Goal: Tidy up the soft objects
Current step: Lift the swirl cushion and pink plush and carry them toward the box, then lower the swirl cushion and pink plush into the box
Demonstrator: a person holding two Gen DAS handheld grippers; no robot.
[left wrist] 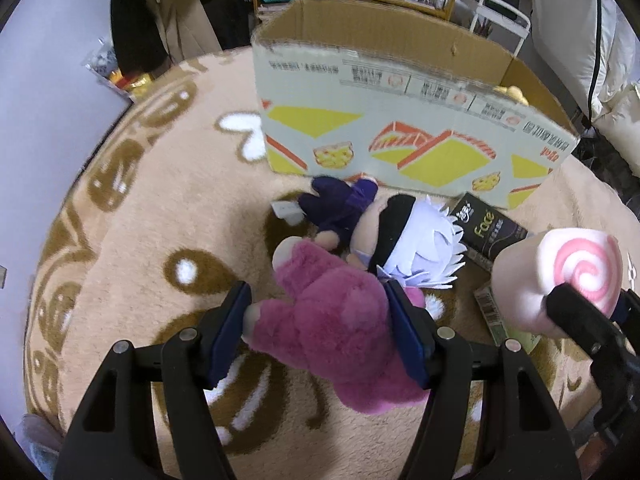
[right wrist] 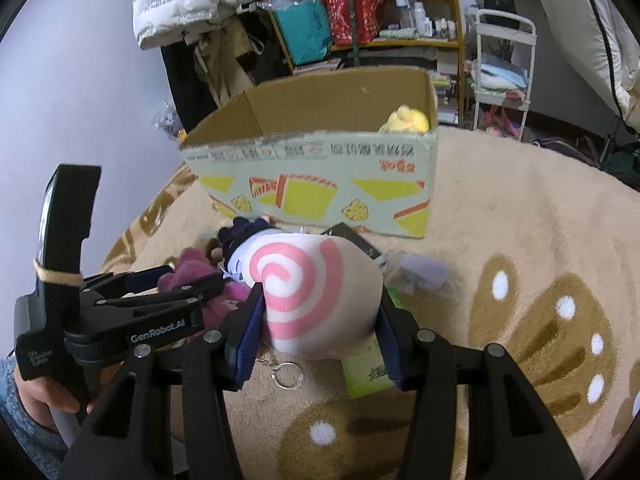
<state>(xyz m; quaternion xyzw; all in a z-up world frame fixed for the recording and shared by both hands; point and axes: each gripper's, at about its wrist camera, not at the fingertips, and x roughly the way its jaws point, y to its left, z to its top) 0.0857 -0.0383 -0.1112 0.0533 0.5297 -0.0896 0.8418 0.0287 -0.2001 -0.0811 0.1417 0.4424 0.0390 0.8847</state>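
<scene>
The left gripper [left wrist: 320, 312] is clenched on a shaggy magenta plush [left wrist: 332, 332], whose long axis runs from near right to far left; the right gripper [right wrist: 320, 320] squeezes a white cushion with a pink spiral [right wrist: 316, 292], spiral face toward the camera. Just beyond lies a white-haired doll in dark clothes [left wrist: 384, 236], head to the right, on a beige pile rug with brown paw prints [right wrist: 520, 240]. Farther stands an open cardboard box [left wrist: 400, 136] holding a yellow toy [right wrist: 406, 118], before cluttered yellow shelves [right wrist: 360, 20].
</scene>
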